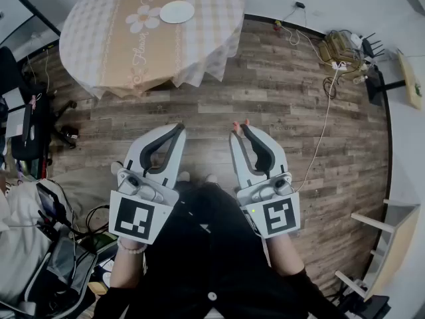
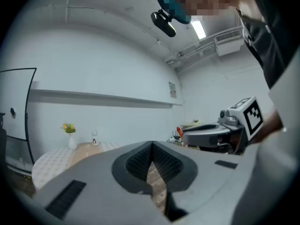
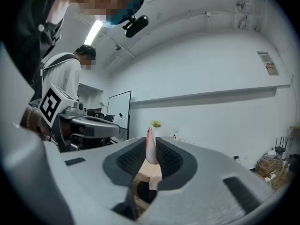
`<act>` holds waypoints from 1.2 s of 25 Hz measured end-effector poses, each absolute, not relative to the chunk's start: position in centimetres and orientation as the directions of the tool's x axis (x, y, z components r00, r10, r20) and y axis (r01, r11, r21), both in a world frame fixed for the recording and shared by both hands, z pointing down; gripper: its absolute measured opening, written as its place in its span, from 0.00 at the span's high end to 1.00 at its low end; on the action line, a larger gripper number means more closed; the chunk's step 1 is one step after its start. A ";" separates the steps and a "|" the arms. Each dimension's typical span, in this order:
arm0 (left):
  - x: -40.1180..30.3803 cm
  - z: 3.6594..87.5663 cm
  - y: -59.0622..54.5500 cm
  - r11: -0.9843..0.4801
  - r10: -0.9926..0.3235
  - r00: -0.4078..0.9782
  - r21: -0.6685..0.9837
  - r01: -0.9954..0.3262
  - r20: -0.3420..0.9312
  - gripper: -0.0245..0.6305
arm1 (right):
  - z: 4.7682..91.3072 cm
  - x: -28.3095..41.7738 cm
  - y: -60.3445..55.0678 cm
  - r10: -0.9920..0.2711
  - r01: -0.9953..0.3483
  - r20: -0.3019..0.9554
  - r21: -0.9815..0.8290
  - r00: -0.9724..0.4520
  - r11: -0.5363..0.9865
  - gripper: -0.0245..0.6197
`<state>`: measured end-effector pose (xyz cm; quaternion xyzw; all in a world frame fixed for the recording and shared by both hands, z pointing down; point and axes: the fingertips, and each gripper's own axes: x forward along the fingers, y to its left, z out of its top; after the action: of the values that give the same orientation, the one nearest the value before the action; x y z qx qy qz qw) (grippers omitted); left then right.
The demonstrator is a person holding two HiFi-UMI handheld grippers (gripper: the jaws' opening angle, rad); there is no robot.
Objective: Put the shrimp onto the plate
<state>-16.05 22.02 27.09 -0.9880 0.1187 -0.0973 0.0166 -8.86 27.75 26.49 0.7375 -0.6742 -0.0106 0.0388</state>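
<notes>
Round table in a beige-and-white checked cloth (image 1: 86, 38), crossed by a tan runner (image 1: 149, 45) printed with a white daisy. Plain white round plate (image 1: 177, 11). Grey-brown wood-plank floor (image 1: 279, 105). Pale pink shrimp (image 3: 151, 148), tail tipped orange-red. Pale grey left gripper (image 1: 178, 129) and right gripper (image 1: 239, 131): black ribbed pads, black-on-white square markers.

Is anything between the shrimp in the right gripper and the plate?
Nothing visible. The right gripper holds the shrimp above the wooden floor; the plate lies ahead on the round table, with nothing on it and nothing between.
</notes>
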 end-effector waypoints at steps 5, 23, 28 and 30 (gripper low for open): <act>-15.9 27.0 22.1 -0.971 -0.240 0.952 -0.061 -0.232 0.188 0.96 | 26.3 -8.7 27.8 -0.996 -0.994 0.033 0.073 0.088 -0.085 0.88; -15.0 26.7 24.7 -0.954 -0.300 0.937 -0.078 -0.291 0.180 0.96 | 25.9 -6.9 30.2 -0.999 -0.998 -0.002 0.051 0.048 -0.048 0.88; -14.2 26.3 26.0 -0.946 -0.323 0.931 -0.088 -0.312 0.170 0.96 | 25.8 -5.9 31.8 -0.999 -0.998 -0.003 0.051 0.034 -0.034 0.88; -14.0 26.1 26.7 -0.943 -0.332 0.929 -0.093 -0.320 0.165 0.96 | 25.8 -5.7 32.6 -1.000 -0.998 -0.006 0.055 0.027 -0.027 0.88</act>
<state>-14.02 26.73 26.14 -0.9815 0.1661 -0.0893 0.0323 -5.69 32.59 25.79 0.7163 -0.6972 -0.0216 0.0176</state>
